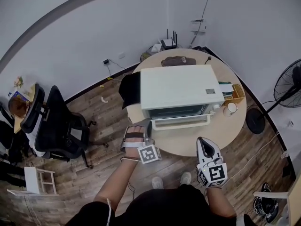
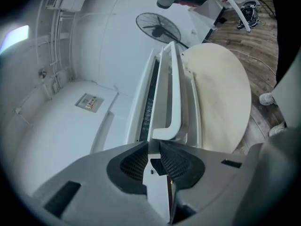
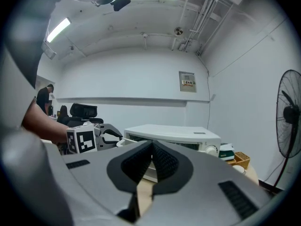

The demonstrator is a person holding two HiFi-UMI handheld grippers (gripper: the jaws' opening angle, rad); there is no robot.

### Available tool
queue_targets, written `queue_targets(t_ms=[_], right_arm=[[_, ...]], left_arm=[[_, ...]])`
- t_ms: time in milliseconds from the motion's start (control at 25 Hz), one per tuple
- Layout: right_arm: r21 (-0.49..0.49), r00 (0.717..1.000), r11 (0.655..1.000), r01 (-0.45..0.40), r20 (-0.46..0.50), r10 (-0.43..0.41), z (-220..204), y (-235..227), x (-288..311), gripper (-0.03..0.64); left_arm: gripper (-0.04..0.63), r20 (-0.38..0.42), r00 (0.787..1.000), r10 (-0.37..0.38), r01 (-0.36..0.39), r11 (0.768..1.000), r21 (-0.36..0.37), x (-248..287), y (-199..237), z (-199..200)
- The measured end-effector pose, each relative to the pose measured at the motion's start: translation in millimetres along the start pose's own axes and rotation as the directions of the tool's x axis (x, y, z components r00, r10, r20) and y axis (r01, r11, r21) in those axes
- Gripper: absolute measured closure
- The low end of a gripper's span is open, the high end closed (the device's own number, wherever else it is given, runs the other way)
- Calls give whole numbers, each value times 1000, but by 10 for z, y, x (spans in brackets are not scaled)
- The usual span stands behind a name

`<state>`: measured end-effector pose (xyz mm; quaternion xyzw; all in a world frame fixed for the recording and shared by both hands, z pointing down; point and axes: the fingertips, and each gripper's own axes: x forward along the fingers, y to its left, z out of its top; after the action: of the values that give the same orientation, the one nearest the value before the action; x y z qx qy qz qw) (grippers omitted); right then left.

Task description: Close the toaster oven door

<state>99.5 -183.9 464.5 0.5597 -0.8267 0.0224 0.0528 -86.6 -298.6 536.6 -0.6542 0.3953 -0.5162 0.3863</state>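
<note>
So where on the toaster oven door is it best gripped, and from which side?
The white bar handle across the door's front, near its left end, approached from the front of the toaster oven. The bar stands off the door, leaving a gap for one jaw behind it. The left gripper sits at that end.

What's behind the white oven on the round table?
A brown pouch lies on the table behind the toaster oven. Anything tucked against its back is hidden.

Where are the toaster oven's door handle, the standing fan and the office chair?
door handle (image 2: 175,93), left gripper view, its long bar.
standing fan (image 1: 288,86), head view, its grille.
office chair (image 1: 62,127), head view, its seat.
</note>
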Motion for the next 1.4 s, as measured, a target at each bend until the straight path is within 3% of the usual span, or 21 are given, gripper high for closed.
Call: queue_targets(t_ms=[320, 720, 1160, 1400], right_arm=[[11, 999, 999, -44, -7, 44, -25, -177, 72, 620], [21, 997, 997, -76, 1, 76, -20, -268, 79, 620], [20, 996, 996, -88, 3, 87, 1, -351, 60, 620], [12, 995, 995, -100, 9, 100, 25, -391, 116, 620]], left_arm=[[528, -101, 995, 7, -6, 1000, 3, 170, 62, -60], [525, -127, 991, 36, -33, 999, 27, 241, 149, -39], [525, -160, 987, -1, 7, 999, 37, 339, 196, -38], [501, -158, 987, 33, -28, 999, 35, 329, 222, -37]])
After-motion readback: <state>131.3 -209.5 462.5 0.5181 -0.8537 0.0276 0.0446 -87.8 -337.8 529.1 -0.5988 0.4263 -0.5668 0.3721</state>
